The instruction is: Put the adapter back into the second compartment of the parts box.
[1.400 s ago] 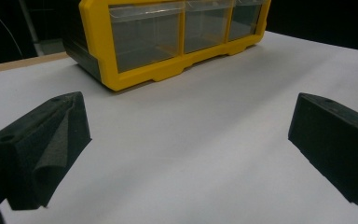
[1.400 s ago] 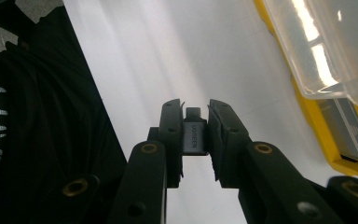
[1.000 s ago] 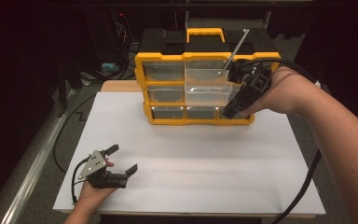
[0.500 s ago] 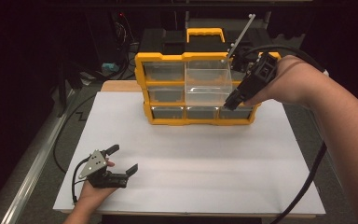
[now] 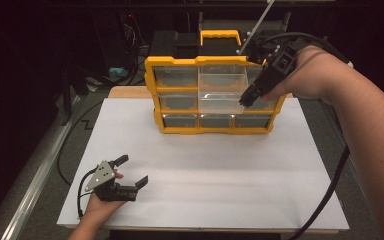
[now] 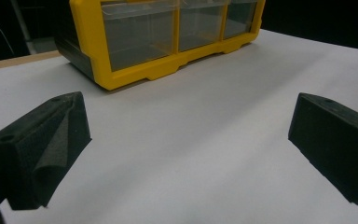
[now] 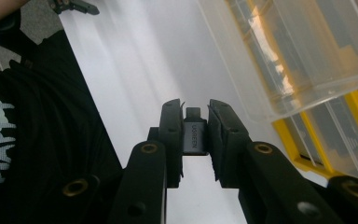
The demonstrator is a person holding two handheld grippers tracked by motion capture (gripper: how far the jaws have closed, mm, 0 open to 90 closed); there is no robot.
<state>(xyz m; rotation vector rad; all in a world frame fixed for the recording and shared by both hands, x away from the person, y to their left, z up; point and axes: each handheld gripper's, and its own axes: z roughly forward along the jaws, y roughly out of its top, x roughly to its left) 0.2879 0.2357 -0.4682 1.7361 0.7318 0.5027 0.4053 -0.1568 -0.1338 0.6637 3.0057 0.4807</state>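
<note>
Right gripper pinching a small grey adapter, raised beside the pulled-out clear drawer of the yellow organizer; left gripper spread wide, low over the white board

The high view looks forward and down over the white tabletop, the yellow plastic drawer cabinet at upper centre. The left gripper view sits low, facing that cabinet at the top of its frame. The right gripper view looks down close beside it, right of frame.
</note>
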